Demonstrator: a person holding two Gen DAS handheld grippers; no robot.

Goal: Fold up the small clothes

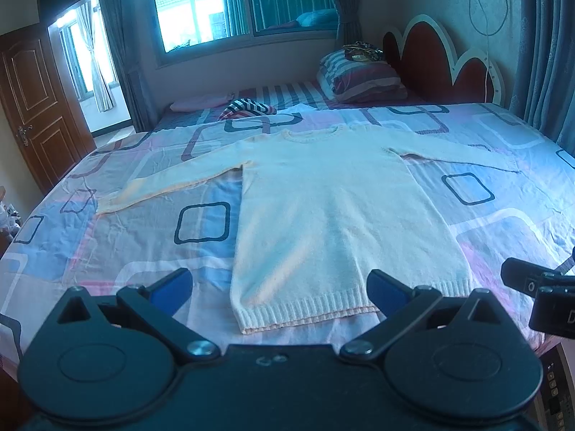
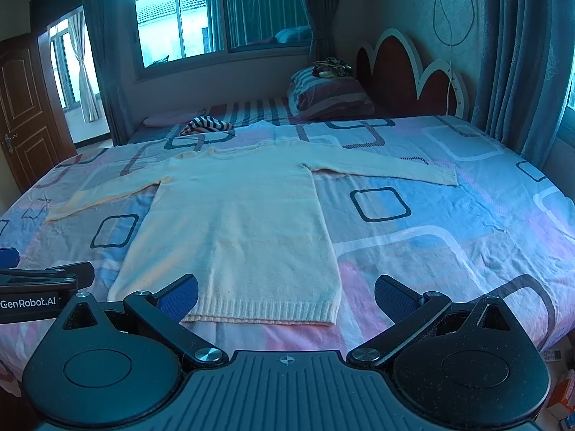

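A cream knit long-sleeved sweater [image 1: 323, 208] lies flat on the bed, neck away from me, both sleeves spread out to the sides; it also shows in the right wrist view [image 2: 237, 222]. My left gripper [image 1: 280, 291] is open and empty, hovering just above the sweater's ribbed hem [image 1: 305, 309]. My right gripper [image 2: 285, 296] is open and empty, over the hem's right corner [image 2: 323, 314]. The right gripper's side shows at the edge of the left wrist view [image 1: 539, 287], and the left gripper shows in the right wrist view [image 2: 39, 287].
The bed has a patterned sheet [image 1: 143, 215] with squares. A striped garment [image 1: 248, 107] and a pink cloth [image 1: 201, 102] lie at the far side. A striped pillow [image 1: 363, 79] rests by the red headboard [image 1: 431, 61]. A wooden door [image 1: 32, 107] stands left.
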